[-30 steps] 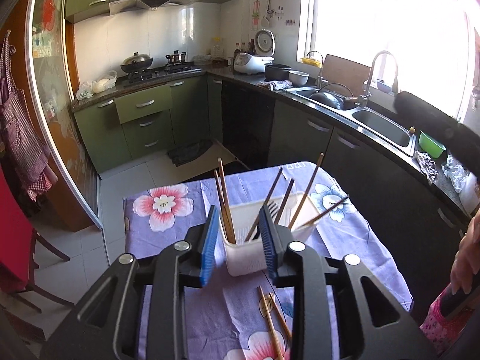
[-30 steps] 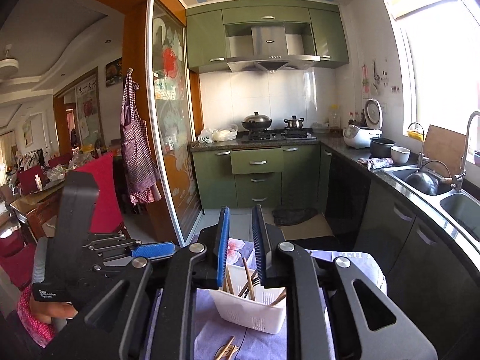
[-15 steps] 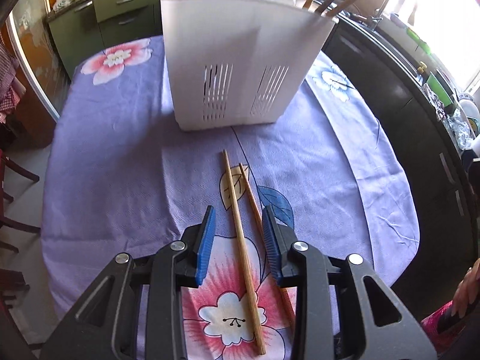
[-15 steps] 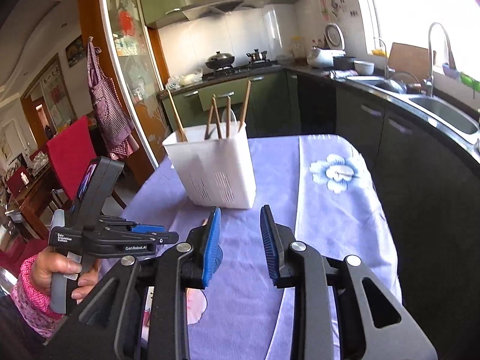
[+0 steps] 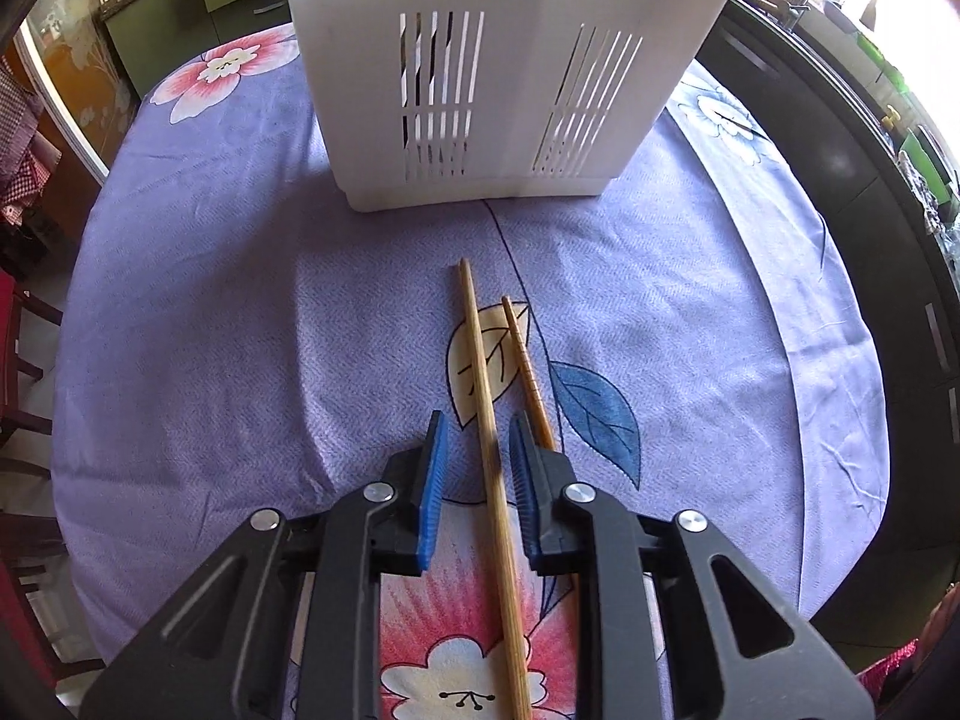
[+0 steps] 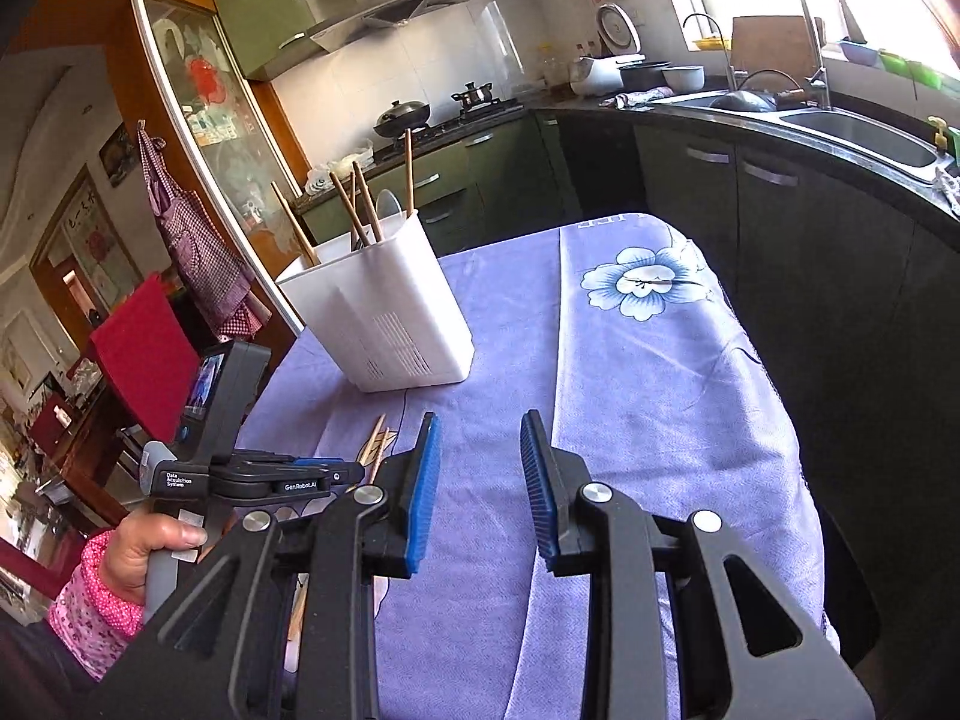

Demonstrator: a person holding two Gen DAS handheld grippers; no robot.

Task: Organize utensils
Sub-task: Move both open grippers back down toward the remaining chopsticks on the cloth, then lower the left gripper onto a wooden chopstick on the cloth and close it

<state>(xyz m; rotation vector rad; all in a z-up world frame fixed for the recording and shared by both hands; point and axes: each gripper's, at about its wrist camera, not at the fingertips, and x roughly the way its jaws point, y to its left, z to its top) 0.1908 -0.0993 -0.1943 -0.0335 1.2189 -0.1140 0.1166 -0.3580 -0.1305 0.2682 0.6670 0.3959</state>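
Most of the sorting looks done: several chopsticks already stand in the white utensil holder [image 6: 384,306], which sits toward the far end of the table on the purple floral tablecloth [image 5: 198,324]. Two remain loose on the cloth, near the table's near edge, just in front of the holder.

The longer chopstick [image 5: 486,420] lies with its long axis running from the near edge toward the holder, tip pointing at its slotted wall. The shorter, darker chopstick [image 5: 525,366] lies just beside it on the right, almost parallel.

The left gripper [image 5: 474,474] straddles the longer chopstick, fingers narrowly apart and not yet pinching it. The right gripper [image 6: 477,480] hovers over bare cloth, fingers wide, holding nothing.
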